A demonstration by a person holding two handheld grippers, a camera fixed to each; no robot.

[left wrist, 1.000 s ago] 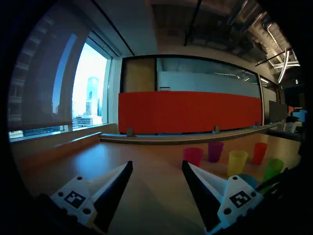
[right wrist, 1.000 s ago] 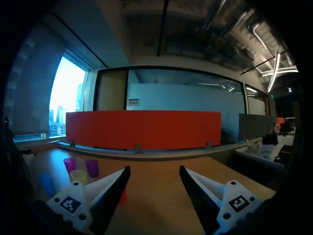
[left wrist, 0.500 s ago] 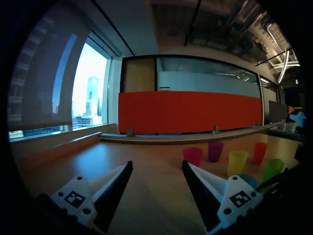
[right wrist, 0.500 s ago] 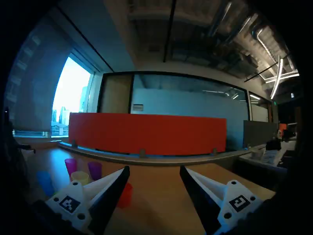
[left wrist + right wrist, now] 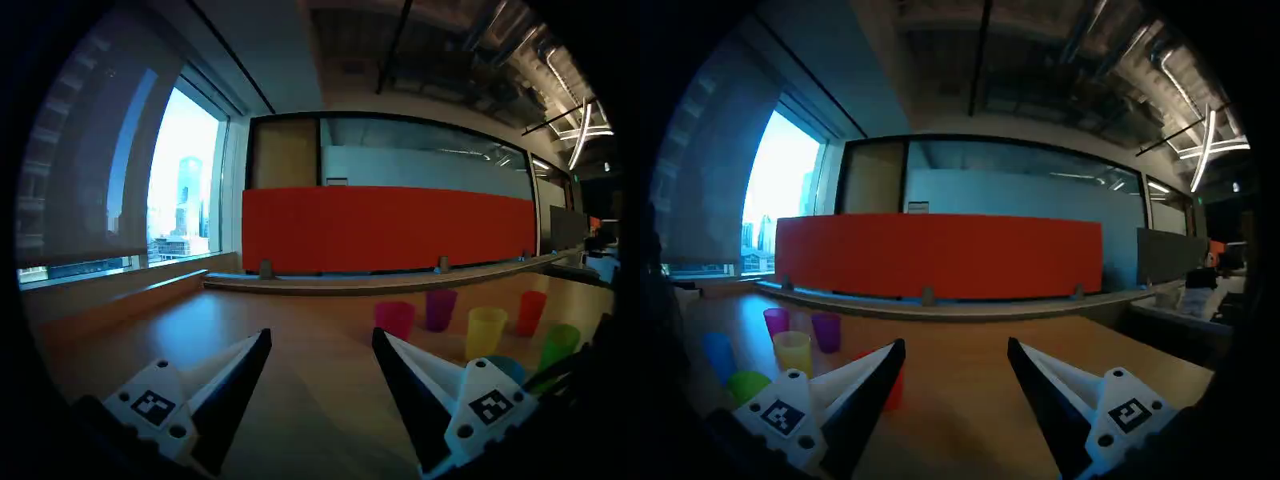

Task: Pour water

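Several small plastic cups stand grouped on the wooden table (image 5: 264, 312). In the left gripper view they sit to the right: a pink cup (image 5: 394, 318), a purple cup (image 5: 440, 309), a yellow cup (image 5: 486, 331), a red cup (image 5: 530, 312), a green cup (image 5: 560, 342) and a blue cup (image 5: 506, 368) half hidden behind my finger. My left gripper (image 5: 320, 336) is open, holding nothing. In the right gripper view the same cups lie to the left: pink cup (image 5: 776, 322), purple cup (image 5: 826, 331), yellow cup (image 5: 793, 352), blue cup (image 5: 718, 356), green cup (image 5: 748, 386), red cup (image 5: 894, 390). My right gripper (image 5: 954, 346) is open and holds nothing.
A red partition (image 5: 384, 228) runs along the table's far edge, with a glass wall behind it. A bright window (image 5: 180, 200) and its sill flank the left side. More desks with dark items (image 5: 1200, 292) stand off to the right.
The right gripper has dipped and shifted, so the cups sit higher in its view and the green cup has come into sight. The left gripper has stayed still.
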